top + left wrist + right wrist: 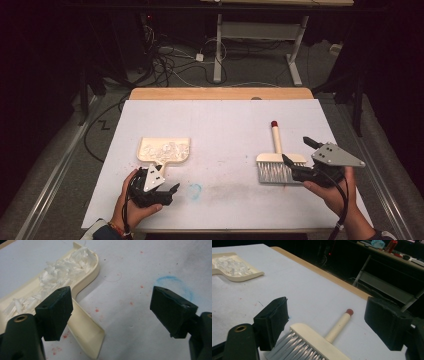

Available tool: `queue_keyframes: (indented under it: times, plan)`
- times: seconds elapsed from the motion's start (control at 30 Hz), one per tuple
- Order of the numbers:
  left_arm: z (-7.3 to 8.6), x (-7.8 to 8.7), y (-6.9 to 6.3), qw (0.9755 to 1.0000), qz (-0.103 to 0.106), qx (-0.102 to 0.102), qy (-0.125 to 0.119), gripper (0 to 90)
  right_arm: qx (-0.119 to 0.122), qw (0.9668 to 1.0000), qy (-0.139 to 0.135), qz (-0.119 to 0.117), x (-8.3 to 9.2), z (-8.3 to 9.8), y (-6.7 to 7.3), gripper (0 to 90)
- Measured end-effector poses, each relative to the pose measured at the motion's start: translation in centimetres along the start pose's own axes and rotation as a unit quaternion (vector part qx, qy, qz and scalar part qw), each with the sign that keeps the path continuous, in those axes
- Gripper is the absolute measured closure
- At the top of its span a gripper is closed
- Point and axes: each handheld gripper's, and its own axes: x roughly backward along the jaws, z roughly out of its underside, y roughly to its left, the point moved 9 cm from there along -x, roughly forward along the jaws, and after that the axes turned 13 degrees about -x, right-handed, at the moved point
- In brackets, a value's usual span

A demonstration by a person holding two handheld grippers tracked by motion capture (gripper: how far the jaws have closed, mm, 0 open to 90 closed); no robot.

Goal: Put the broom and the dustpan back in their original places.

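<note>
Left claw [167, 186]: your jaws are spread, gripping nothing, just beside the dustpan handle.
Right claw [299, 150]: your jaws are spread, straddling the brush head without touching it.
Dustpan [164, 150]: cream, flat on the white worktop [220, 125], holding clear plastic scraps.
Brush [275, 159]: cream, grey bristles toward you, red-tipped handle pointing away.

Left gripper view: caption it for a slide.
Open left gripper beside the cream plastic dustpan loaded with white plastic shreds, on white table paper.
</note>
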Motion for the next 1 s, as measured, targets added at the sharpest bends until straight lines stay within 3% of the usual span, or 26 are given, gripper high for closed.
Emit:
queue_keyframes:
  times: [0.23, 1.0]
  plan:
    - [0.0, 0.0, -0.1, 1.0, 0.003, -0.004, 0.001, 17.6, -0.002, 0.9999, 0.003, -0.011, 0.8, 0.6, 0.1, 20.1]
    - [-0.1, -0.1, -0.5, 0.9998, 0.009, -0.016, 0.0, 17.6, 0.022, 0.9997, 0.012, 0.003, 1.7, 3.5, -0.7, 19.8]
